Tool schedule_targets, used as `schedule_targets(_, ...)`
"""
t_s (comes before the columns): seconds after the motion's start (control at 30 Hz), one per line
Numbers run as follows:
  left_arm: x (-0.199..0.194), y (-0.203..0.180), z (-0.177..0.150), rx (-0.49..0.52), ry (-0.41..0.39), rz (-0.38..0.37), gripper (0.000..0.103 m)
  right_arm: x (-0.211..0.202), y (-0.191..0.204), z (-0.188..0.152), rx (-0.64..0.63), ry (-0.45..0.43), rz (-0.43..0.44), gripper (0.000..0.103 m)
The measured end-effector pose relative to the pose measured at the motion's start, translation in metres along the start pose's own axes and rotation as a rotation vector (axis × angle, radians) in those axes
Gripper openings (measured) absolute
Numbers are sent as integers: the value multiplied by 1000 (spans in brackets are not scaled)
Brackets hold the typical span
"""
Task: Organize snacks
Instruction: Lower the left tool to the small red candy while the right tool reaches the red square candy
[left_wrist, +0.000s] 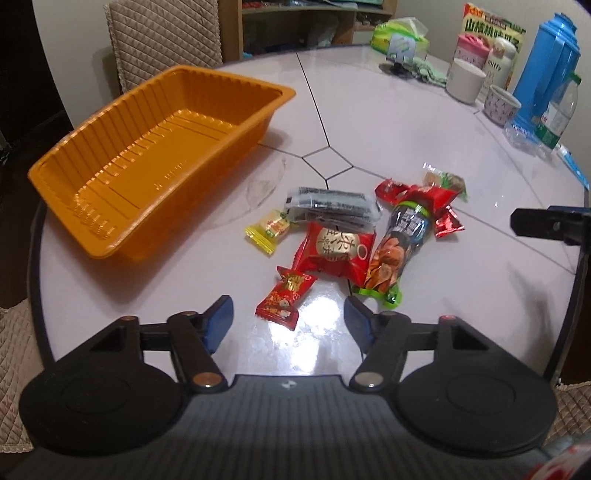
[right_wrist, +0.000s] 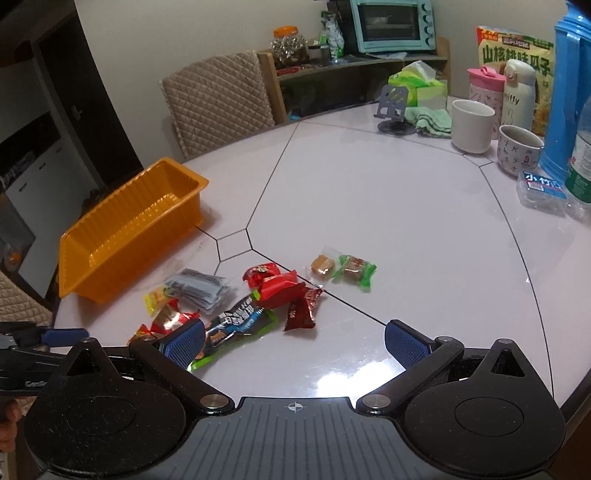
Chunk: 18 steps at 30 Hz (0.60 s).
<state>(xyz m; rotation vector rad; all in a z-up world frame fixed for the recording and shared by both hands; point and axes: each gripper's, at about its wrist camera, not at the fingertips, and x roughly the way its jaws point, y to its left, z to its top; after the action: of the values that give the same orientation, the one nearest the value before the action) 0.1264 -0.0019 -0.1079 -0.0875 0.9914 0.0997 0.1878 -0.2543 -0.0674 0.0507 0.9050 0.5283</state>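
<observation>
Both sets of jaws stand apart and hold nothing. The left gripper hovers over the desk with a small red candy just ahead at 12 o'clock. The right gripper faces the snack pile, which lies loose at its 11 o'clock. The empty orange tray sits at the left gripper's 10 o'clock, near the desk edge.

Likely risks: the glossy wrappers overlap, so a pinch may drag a neighbour or slip; a nudge could push the light tray off.

The desk is pale, shiny and round, with cups and a blue thermos at 2 o'clock, and a quilted chair beyond.
</observation>
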Motion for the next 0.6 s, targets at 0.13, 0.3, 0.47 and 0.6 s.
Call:
schedule_targets(0.13, 14, 0, 3, 13, 13, -2, 55, 8, -7, 1, 0, 24, 11, 103)
schedule_targets(0.3, 27, 3, 9, 21, 24, -10, 51, 15, -10, 3, -6, 47, 17, 103)
schedule_targets(0.47, 39, 5, 13, 24, 51, -17, 42, 21, -10, 6, -24, 59, 23, 103)
schedule_targets(0.6, 43, 5, 13, 22, 61, -30, 32, 26, -11, 8, -18, 75, 29, 103)
